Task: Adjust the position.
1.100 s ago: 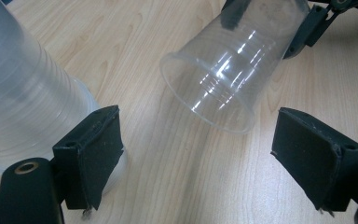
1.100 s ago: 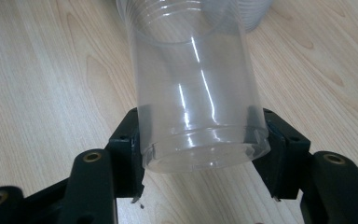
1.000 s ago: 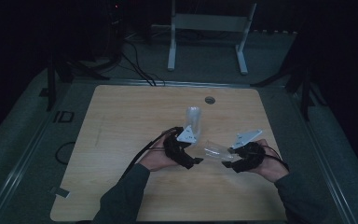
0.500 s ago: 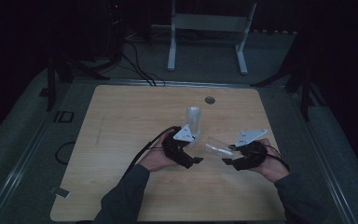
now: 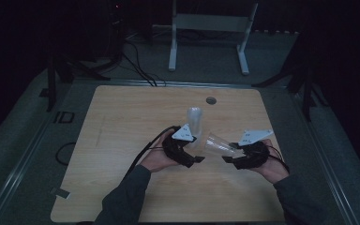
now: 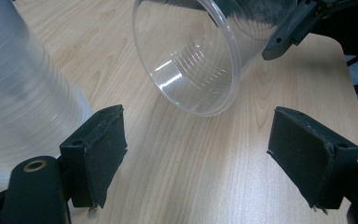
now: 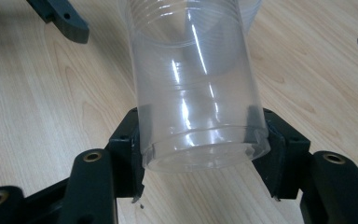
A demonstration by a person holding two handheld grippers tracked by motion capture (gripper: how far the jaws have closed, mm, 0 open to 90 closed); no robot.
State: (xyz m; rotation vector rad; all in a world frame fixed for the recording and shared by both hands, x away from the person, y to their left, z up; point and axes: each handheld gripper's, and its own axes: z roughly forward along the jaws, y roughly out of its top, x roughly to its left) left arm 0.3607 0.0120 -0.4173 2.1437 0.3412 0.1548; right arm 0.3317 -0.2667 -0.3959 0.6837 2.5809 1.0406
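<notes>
Our right gripper (image 7: 198, 154) is clamped on the base end of a clear plastic cup (image 7: 193, 88), one black pad on each side of its bottom rim. We hold it tipped on its side, so its open mouth (image 6: 189, 56) points across toward our left hand, lifted off the wooden table (image 5: 122, 117). Holding the cup near its stiff, closed end probably keeps the thin wall from buckling, and it leaves the mouth free.

Our left gripper (image 6: 214, 154) has nothing between its pads; the jaws stand wide apart and have just been closing a little, with only bare wood between them. It sits just beside a stack of cups (image 5: 195, 123) that stands upside down on the table, the wide rim at the bottom; in the left gripper view that stack (image 6: 23, 93) rises right next to the left pad, apart from it as far as we can tell. The placement suggests we are pulling cups off the stack, one hand steadying or reaching while the other carries a freed cup away.

The cups are thin, glossy and see-through, tapered, with fine ridges ringing the wall and a rolled lip. The table is pale, matte wood grain with a round hole (image 5: 210, 100) near its far edge.
</notes>
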